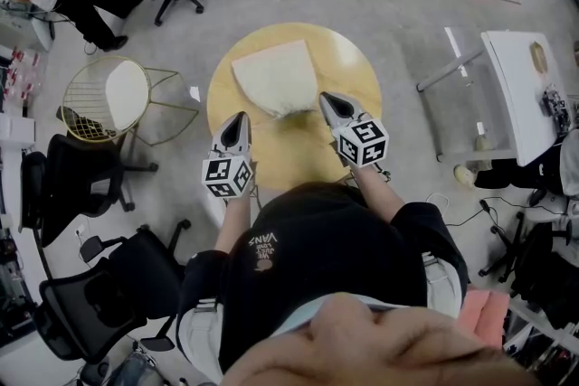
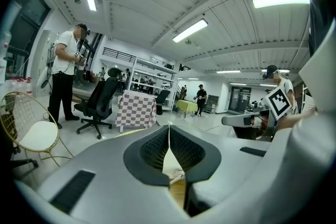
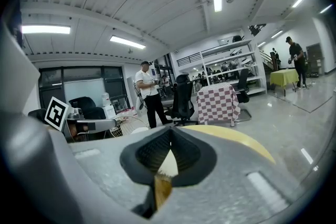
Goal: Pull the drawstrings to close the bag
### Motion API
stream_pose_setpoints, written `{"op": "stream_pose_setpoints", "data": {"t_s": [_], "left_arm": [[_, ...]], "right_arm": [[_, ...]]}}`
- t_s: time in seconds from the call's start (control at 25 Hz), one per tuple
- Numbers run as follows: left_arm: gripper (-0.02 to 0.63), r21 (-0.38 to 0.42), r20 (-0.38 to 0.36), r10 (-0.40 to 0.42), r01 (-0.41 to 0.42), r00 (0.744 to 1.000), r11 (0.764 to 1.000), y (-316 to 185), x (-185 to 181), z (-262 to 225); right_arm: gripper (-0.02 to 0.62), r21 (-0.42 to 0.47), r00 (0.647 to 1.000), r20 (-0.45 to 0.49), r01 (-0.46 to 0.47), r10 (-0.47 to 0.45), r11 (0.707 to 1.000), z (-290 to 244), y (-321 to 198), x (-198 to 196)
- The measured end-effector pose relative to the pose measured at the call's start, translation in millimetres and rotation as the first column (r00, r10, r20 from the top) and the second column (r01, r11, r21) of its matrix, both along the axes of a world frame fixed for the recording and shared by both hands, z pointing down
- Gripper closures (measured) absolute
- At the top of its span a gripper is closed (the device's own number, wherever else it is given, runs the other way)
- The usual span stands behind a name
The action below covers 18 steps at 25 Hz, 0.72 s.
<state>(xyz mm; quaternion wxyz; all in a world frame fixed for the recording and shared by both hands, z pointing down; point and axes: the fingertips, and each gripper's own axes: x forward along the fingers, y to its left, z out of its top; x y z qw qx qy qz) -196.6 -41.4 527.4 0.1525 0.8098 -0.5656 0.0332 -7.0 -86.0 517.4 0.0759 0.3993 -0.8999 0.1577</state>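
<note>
A: Checking the grip first: are both claws closed?

B: Yes. The left claw [image 1: 241,117] and the right claw [image 1: 327,98] each have their jaws pressed together. A pale sliver at the left tip may be cord, but I cannot say for sure that either of the drawstrings is pinched.

A: And the bag?

B: The cream cloth drawstring bag [image 1: 271,75] lies flat on the round yellow wooden table [image 1: 364,79]. Its puckered mouth [image 1: 294,110] faces the person, between the two claws, with the right tip just beside it.

A: So how should the pull go?

B: I'd draw the claws apart sideways, evenly and low over the table, so the mouth cinches without dragging the bag. If a cord slips, re-grip nearer the mouth.
</note>
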Motion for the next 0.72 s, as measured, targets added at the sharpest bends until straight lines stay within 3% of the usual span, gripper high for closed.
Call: {"op": "stream_pose_setpoints", "data": {"t_s": [0.72], "left_arm": [[0.597, 0.023, 0.007, 0.086, -0.087, 0.996, 0.996, 19.3, -2.9, -2.3]], "right_arm": [[0.598, 0.01, 1.0, -0.002, -0.003, 0.003, 1.0, 1.0, 29.2, -29.8]]}}
